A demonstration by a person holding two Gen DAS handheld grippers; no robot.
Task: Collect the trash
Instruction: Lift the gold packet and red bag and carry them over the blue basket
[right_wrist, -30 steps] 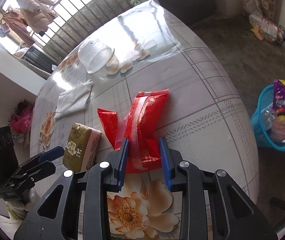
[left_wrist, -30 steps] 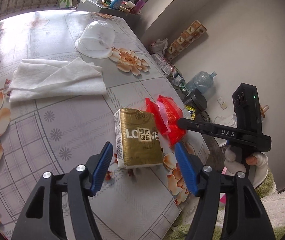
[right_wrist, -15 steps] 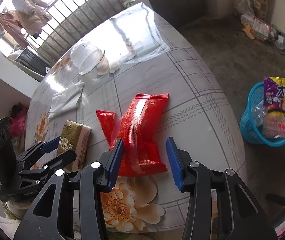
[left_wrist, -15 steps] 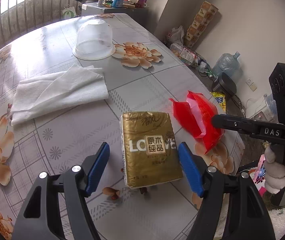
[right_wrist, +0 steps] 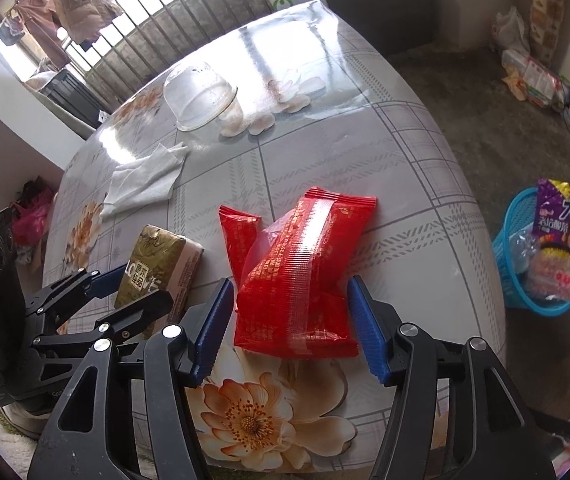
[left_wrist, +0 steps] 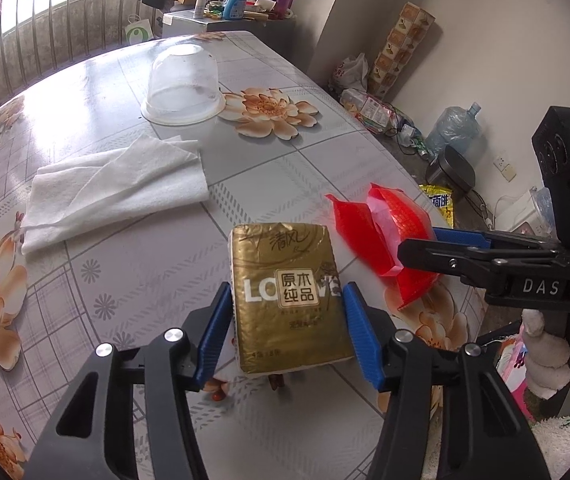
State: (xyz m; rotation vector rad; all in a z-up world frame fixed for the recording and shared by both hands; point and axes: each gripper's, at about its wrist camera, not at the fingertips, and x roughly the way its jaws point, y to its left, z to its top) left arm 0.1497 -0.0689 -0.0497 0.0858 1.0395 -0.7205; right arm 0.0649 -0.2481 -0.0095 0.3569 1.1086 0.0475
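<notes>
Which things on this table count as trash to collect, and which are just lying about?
Likely trash job:
red wrapper
gold tissue pack
white paper towel
blue basket on the floor

Probably just lying about:
upturned clear bowl
water jug

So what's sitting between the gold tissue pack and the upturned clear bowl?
A folded white paper towel lies between the tissue pack and the bowl, seen in the left wrist view.
</notes>
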